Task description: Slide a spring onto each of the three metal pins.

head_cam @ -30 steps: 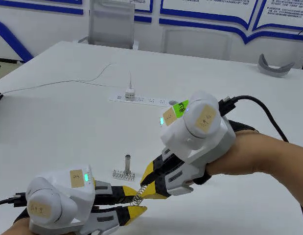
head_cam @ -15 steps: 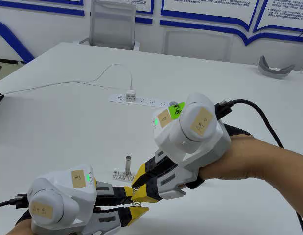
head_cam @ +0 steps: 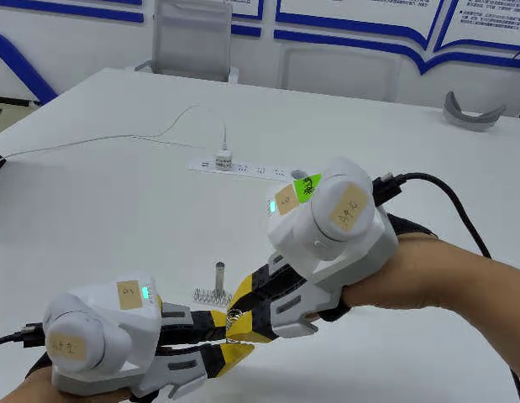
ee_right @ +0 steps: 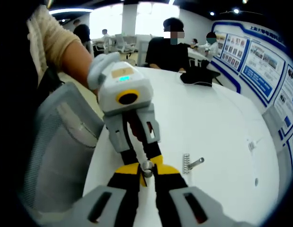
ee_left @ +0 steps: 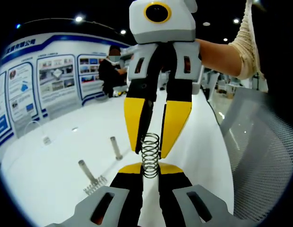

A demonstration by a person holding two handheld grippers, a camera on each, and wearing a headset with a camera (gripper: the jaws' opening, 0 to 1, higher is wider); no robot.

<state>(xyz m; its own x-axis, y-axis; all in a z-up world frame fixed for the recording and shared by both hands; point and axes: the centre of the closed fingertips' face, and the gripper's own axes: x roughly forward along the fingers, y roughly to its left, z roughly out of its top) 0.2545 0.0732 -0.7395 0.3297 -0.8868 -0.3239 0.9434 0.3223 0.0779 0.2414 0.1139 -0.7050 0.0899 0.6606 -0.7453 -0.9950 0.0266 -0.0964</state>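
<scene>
Down at the lower left, the left gripper (head_cam: pixel 233 336), white shell with black fingers tipped in yellow, is clenched on the bottom end of one spring (ee_left: pixel 150 149). That spring is a thin bright wire coil, and it stands up straight out of the tips, held above the smooth white table (head_cam: pixel 117 210). Behind it on the table lies a small bunch of loose springs (ee_left: pixel 95 184), too fine to count. Two pins (ee_left: pixel 116 147), plain round steel posts, stand upright and bare, one just beside the bunch. Over on the right, the right gripper (ee_right: pixel 147 171) meets the left tip to tip, and its two yellow fingers close on the upper coils of the same spring.
</scene>
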